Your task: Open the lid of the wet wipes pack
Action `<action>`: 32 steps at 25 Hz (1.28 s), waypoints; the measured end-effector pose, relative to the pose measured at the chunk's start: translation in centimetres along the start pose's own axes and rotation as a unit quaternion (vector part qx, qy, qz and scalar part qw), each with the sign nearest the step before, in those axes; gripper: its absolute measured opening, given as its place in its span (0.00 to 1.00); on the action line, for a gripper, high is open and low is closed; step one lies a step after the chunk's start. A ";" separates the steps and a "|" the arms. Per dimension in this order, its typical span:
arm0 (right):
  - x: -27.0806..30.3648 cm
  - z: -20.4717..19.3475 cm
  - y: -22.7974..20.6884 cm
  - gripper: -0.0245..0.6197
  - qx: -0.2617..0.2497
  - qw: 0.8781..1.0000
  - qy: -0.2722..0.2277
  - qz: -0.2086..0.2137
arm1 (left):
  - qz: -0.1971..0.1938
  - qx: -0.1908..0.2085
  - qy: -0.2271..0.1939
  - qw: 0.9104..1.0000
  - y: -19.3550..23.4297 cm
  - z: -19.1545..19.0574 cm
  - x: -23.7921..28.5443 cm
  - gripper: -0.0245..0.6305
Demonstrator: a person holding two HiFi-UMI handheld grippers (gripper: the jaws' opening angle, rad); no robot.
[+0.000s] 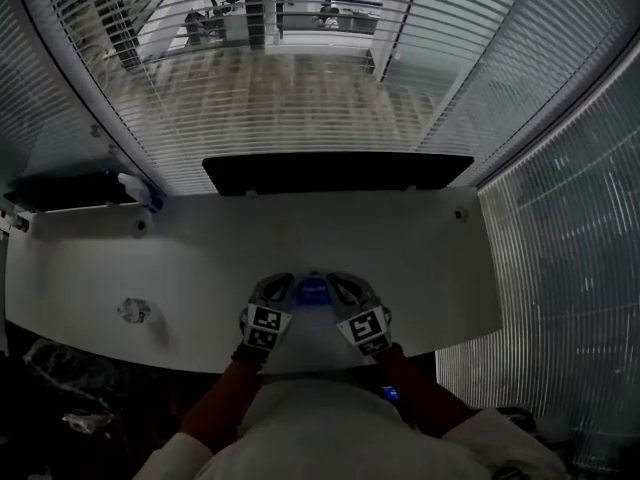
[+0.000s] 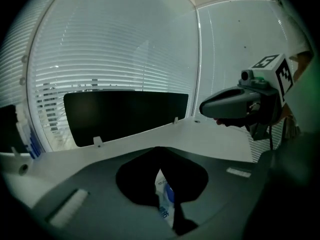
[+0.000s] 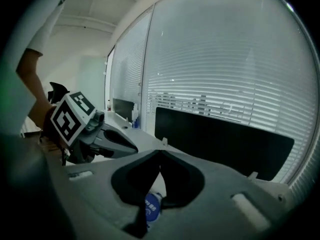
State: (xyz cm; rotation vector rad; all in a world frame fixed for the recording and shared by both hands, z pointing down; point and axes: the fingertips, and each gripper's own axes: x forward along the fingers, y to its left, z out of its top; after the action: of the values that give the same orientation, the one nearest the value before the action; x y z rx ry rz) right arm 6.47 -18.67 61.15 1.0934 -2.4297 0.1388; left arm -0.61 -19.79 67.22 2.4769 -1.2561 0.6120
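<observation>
The wet wipes pack point(image 1: 313, 290), white with a blue lid, lies on the white desk point(image 1: 420, 248) close to its front edge, between my two grippers. My left gripper point(image 1: 285, 288) sits at the pack's left and my right gripper point(image 1: 341, 288) at its right, both angled down and inward. In the left gripper view the jaws of the left gripper point(image 2: 160, 149) meet at the tips, and a strip of the pack point(image 2: 164, 200) shows through the gap below them. The right gripper point(image 3: 159, 153) is likewise shut, with the blue lid point(image 3: 151, 207) showing under its tips.
A black panel point(image 1: 335, 171) stands along the desk's far edge in front of slatted blinds. A small crumpled item point(image 1: 133, 311) lies at the front left, and dark equipment point(image 1: 70, 190) sits at the far left. The person's sleeves are just below the desk edge.
</observation>
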 end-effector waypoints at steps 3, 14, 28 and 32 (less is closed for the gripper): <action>1.3 -1.8 1.4 0.04 -0.022 0.999 0.027 0.029 | -0.004 0.007 0.030 1.000 0.1 -4.0 1.8 0.04; 4.9 -10.1 5.0 0.12 -0.122 0.976 0.147 0.102 | -0.013 -0.018 0.128 0.991 0.1 -11.1 4.7 0.04; 7.8 -19.2 8.0 0.23 -0.254 0.918 0.253 0.168 | -0.019 -0.014 0.218 0.976 -0.5 -14.7 6.7 0.04; 8.2 -19.9 8.1 0.23 -0.285 0.909 0.255 0.169 | -0.019 -0.004 0.228 0.974 -0.4 -14.9 7.1 0.04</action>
State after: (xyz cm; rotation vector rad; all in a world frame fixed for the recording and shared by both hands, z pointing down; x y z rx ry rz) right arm 3.28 -13.27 83.29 0.3143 -1.9617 -0.1546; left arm -0.06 -17.81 83.61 2.1703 -1.0234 1.0848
